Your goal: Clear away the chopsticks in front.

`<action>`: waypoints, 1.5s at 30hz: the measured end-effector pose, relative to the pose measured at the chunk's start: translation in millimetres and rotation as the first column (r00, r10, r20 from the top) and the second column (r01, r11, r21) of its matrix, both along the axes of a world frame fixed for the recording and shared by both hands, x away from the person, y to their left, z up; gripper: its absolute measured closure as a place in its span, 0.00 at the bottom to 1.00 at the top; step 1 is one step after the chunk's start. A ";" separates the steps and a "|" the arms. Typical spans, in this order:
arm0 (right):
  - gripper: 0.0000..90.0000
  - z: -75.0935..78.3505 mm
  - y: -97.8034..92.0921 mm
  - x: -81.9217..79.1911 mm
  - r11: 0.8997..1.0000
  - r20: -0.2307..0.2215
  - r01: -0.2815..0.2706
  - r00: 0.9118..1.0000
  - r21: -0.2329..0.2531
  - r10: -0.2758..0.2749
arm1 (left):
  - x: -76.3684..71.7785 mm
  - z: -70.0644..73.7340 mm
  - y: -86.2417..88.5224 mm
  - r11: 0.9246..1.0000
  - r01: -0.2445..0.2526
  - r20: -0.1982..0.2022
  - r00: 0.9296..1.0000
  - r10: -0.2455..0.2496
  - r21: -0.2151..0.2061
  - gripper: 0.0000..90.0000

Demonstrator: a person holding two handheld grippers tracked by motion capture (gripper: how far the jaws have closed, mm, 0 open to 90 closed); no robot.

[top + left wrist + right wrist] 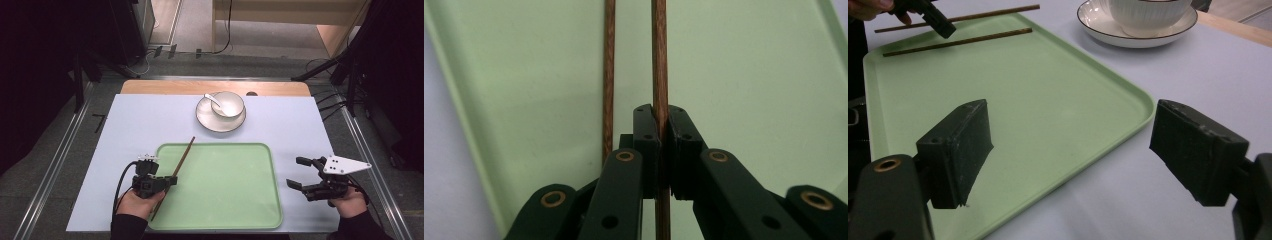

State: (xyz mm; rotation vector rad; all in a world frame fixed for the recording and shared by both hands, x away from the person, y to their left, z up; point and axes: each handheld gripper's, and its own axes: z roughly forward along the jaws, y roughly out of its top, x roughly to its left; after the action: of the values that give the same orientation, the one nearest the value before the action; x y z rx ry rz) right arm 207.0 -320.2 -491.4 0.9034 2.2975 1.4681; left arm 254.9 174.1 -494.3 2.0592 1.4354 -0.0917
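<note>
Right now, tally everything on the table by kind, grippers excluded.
Chopsticks: 2, one on the tray, one held
Tray: 1
Saucer: 1
Bowl: 1
Spoon: 1
Total: 6

- The tray [220, 200] looks like pale green plastic, smooth with a soft satin sheen.
- Both chopsticks, one [660, 60] and the other [609, 75], are brown wood with visible grain, matt.
- The bowl [228, 103], saucer [210, 120] and spoon [212, 99] look like glossy white ceramic; the bowl's outside is ribbed.
- The counter [140, 120] has a smooth, matt, pale lavender cover, with a wooden edge at the far side.
- The fingers [955, 150] are matt black plastic, scuffed, with brass-coloured rivets.
</note>
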 end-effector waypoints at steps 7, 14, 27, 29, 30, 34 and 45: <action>0.20 0.1 0.0 -0.2 1.000 0.000 0.002 1.000 0.001 -0.002 | -2.6 -11.0 -3.2 0.999 -0.020 -0.045 0.999 0.021 0.029 0.95; 0.20 0.0 -0.2 -0.3 1.000 0.000 -0.001 1.000 0.002 0.001 | -3.4 -7.7 -2.1 0.995 -0.047 -0.016 0.999 0.049 0.087 0.93; 0.20 -0.1 0.4 -0.2 1.000 -0.004 -0.006 1.000 0.000 0.006 | 0.8 -8.5 6.7 0.998 -0.040 -0.032 0.999 0.042 0.048 0.89; 0.20 0.0 0.5 -0.3 1.000 -0.004 -0.007 1.000 0.001 0.007 | 0.9 -7.5 7.0 0.998 -0.036 -0.030 0.999 0.037 0.044 0.87; 0.20 0.0 0.6 -0.2 1.000 -0.004 -0.007 1.000 0.001 0.007 | 0.7 -6.0 7.3 0.998 -0.036 -0.021 0.999 0.037 0.047 0.86; 0.20 -0.2 0.7 0.1 1.000 -0.002 -0.011 1.000 0.000 0.011 | 0.9 -1.0 11.5 0.999 -0.033 0.008 0.999 0.033 0.022 0.78; 0.20 -0.4 0.2 -1.1 1.000 -0.004 -0.009 1.000 0.000 0.009 | 8.1 10.7 34.2 0.997 0.071 0.154 0.986 -0.069 -0.011 0.47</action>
State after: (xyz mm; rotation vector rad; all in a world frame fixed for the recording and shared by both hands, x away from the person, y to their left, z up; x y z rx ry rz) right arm 205.9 -320.1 -491.9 0.8981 2.3071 1.4716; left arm 263.0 208.4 -483.6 2.0565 1.2657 0.0260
